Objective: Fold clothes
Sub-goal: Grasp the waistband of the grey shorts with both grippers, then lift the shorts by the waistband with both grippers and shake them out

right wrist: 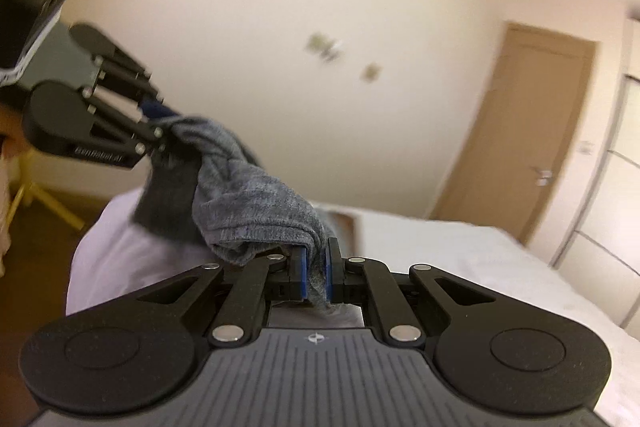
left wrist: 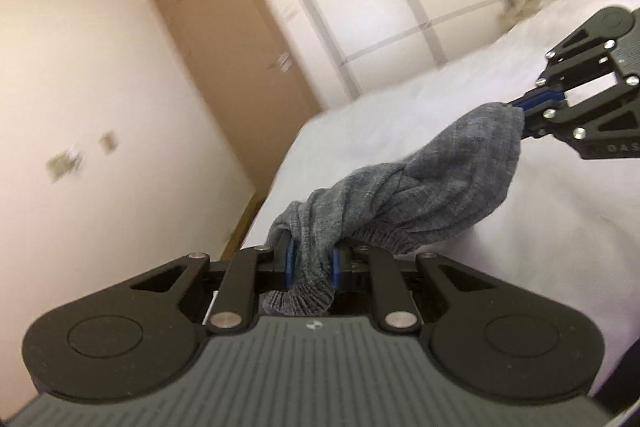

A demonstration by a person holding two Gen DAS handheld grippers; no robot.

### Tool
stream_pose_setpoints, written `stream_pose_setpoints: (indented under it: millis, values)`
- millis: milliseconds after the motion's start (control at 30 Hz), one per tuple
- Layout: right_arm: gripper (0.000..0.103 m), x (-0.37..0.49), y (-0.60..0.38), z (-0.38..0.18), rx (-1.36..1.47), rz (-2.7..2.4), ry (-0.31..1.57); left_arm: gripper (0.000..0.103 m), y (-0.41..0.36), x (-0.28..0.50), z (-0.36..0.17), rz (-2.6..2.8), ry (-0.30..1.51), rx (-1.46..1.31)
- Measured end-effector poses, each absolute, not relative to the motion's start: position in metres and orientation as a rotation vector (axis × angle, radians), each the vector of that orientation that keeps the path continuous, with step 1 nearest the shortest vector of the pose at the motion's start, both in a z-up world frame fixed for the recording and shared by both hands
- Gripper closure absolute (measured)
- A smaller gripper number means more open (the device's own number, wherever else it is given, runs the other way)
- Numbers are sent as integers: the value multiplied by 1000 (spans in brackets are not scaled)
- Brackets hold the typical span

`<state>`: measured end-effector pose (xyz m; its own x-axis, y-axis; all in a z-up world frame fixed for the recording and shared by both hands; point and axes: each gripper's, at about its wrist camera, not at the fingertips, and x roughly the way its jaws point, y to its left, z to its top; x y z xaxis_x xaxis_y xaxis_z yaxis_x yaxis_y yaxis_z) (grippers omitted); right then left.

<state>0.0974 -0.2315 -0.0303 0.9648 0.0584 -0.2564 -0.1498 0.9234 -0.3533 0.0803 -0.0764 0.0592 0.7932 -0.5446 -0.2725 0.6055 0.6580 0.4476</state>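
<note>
Grey garment twisted between both clamping grippers.

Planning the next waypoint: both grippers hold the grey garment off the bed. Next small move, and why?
Probably draw the two grippers apart. The grey garment hangs twisted and bunched between the left gripper and right gripper, both shut on it above the white bed. Untwisted, it could be laid flat for folding.

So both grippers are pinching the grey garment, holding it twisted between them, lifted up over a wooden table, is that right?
Not quite. The left gripper and right gripper do both pinch the twisted grey garment, but it hangs over a bed with a white sheet, not a wooden table. The left wrist view shows this best.
</note>
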Motion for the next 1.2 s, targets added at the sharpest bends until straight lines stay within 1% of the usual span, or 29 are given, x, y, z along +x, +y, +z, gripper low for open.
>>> stream_pose_setpoints:
  millis: [200,400,433,467,500,533,567,633,667,733,833,867,900,967,1033,1067,1100,1167,1200]
  values:
    - [97,-17,-291,23,-316,-75,172,89,-137,9,102,-977,68,442]
    - [97,-138,-337,76,-265,-254,86,89,-195,-33,139,-1314,124,265]
    - [97,-155,-342,81,-259,-289,72,88,-206,-36,142,-1364,145,241]
    - [97,-169,-348,84,-253,-325,62,84,-217,-38,143,-1402,167,223]
    - [97,-179,-355,84,-246,-360,58,82,-229,-36,138,-1423,193,220]
    - [97,-186,-366,82,-240,-399,57,77,-246,-30,130,-1439,220,228]
    - [97,-188,-375,78,-232,-438,67,71,-266,-21,120,-1446,250,237]
    - [96,-183,-401,65,-188,-518,113,67,-299,0,97,-1436,319,232]
    - [96,-176,-417,56,-165,-554,147,69,-316,12,86,-1423,370,219]
    - [96,-169,-454,35,-144,-629,231,69,-338,31,61,-1374,457,218]
    - [94,-154,-510,-1,-106,-730,385,67,-341,41,27,-1307,520,246]
    - [86,-151,-523,-15,-99,-761,433,65,-335,47,16,-1302,542,249]
    - [70,-147,-537,-29,-93,-791,482,63,-333,54,5,-1302,566,247]
    - [56,-146,-556,-51,-69,-835,553,53,-335,57,-13,-1311,621,233]
    - [53,-149,-557,-65,-44,-829,551,51,-339,57,-26,-1333,682,197]
    - [49,-151,-556,-71,-34,-823,548,51,-343,56,-30,-1345,708,173]
    - [49,-158,-550,-76,-36,-806,537,51,-349,54,-33,-1357,729,143]
    - [47,-171,-536,-84,-42,-772,514,50,-361,46,-31,-1385,743,88]
    - [44,-173,-531,-85,-55,-746,510,49,-367,41,-28,-1401,745,60]
